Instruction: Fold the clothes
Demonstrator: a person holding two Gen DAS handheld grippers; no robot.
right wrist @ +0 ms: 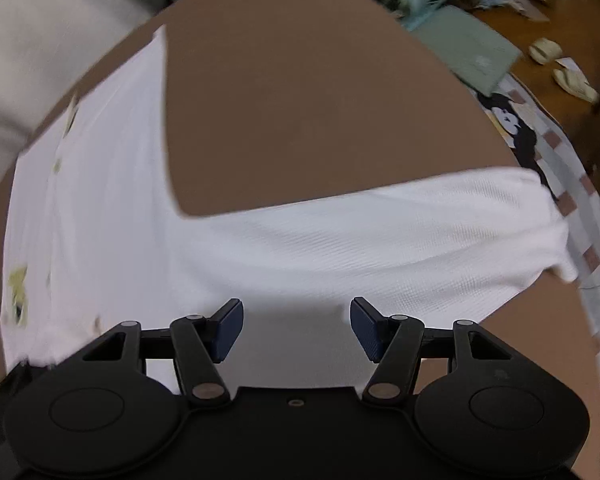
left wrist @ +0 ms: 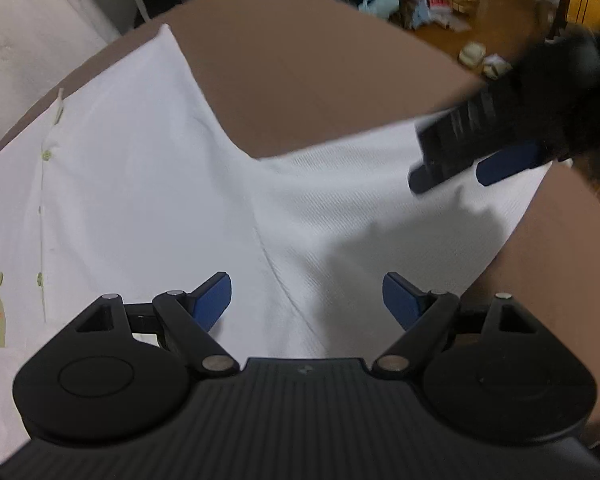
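Note:
A white button-up shirt [left wrist: 139, 184] with green buttons and a small cartoon print lies flat on a brown table [left wrist: 300, 60]. One sleeve stretches to the right. My left gripper [left wrist: 307, 300] is open and empty, low over the shirt where the sleeve joins the body. My right gripper [left wrist: 460, 172] shows at the right of the left wrist view, over the sleeve's end, jaws apart. In the right wrist view the shirt [right wrist: 340, 240] spreads below my open, empty right gripper [right wrist: 296, 328], and the sleeve runs right across the table [right wrist: 300, 100].
A green folded cloth [right wrist: 468, 52] and a checked cloth with a cartoon figure [right wrist: 540, 140] lie beyond the table's right edge. The wooden floor [left wrist: 492, 12] behind holds scattered clothes and small items. A pale wall or curtain [left wrist: 27, 40] stands at the left.

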